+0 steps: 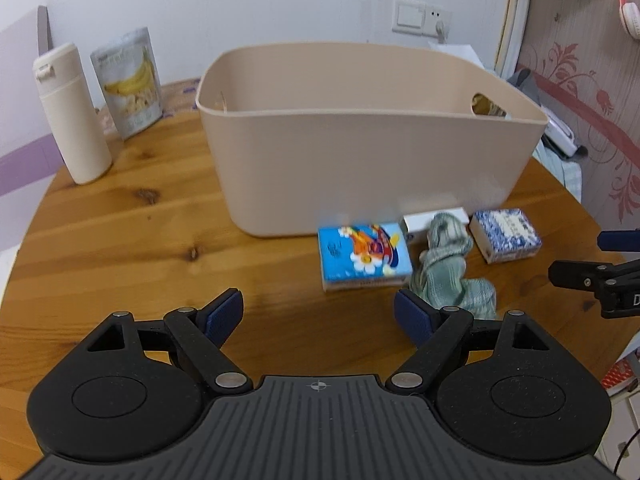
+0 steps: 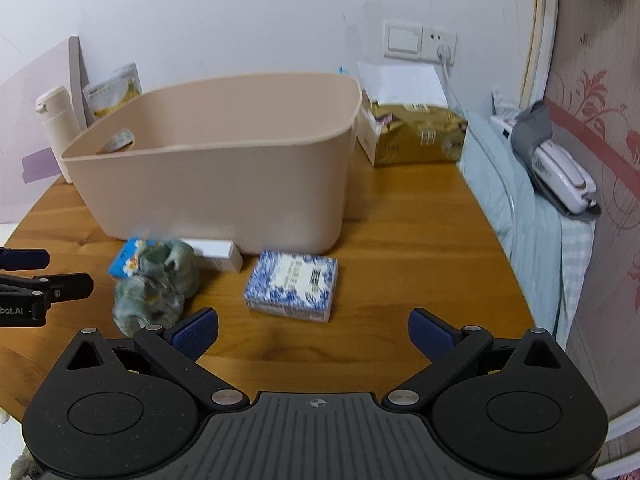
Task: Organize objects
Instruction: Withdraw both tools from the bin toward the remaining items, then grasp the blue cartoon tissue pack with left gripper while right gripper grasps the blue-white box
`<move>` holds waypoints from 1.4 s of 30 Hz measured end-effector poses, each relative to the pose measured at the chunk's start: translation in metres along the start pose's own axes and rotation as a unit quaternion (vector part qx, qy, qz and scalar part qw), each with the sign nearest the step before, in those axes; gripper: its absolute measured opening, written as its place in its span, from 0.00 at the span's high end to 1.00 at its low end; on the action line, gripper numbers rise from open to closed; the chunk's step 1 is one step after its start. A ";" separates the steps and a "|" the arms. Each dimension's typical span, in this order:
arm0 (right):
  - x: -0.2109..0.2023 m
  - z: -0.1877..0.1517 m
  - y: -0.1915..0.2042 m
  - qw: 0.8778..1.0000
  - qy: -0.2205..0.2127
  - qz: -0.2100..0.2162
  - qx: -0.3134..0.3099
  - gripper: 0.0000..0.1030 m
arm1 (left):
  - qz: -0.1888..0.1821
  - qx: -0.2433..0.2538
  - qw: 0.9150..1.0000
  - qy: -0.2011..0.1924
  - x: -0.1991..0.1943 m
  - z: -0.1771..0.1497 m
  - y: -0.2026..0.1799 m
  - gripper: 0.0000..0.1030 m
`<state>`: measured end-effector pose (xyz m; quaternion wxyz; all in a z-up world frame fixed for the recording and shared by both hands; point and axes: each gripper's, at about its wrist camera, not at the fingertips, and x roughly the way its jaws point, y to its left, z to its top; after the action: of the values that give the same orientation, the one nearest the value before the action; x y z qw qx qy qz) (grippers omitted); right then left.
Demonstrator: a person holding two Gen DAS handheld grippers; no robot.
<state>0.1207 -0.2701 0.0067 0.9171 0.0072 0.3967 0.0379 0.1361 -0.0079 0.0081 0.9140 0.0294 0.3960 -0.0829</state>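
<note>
Both tools, left [image 1: 319, 316] and right [image 2: 313, 330], gape wide, empty, above glossy wooden surface [image 1: 132, 236]; smooth beige plastic bin [image 1: 360, 140] beyond.

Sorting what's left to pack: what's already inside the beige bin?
Only the upper inner walls of the beige bin show, with a banana snack pouch visible through a handle hole. The near wall hides its floor, so contents cannot be told.

White wall [image 2: 240, 20], wooden table [image 2: 400, 260], floral wallpaper [image 2: 592, 100].
</note>
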 end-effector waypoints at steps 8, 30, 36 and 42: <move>0.016 -0.010 -0.002 1.000 0.021 -0.003 0.011 0.00 | -0.008 0.003 1.000 0.018 0.015 -0.003 -0.008 0.18; 0.060 0.001 0.009 0.999 0.033 -0.019 0.005 0.00 | -0.030 -0.006 0.999 0.020 0.061 0.015 -0.019 0.18; 0.071 0.009 0.014 0.999 0.027 -0.023 -0.004 0.00 | -0.016 0.000 1.000 0.011 0.069 0.021 -0.021 0.17; 0.075 0.014 0.015 0.999 0.023 -0.025 -0.004 0.00 | 0.007 0.005 1.000 0.002 0.076 0.026 -0.017 0.17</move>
<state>0.1806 -0.2494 -0.0376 0.9084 -0.0076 0.4176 0.0167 0.2028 -0.0375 -0.0294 0.9136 0.0371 0.3973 -0.0785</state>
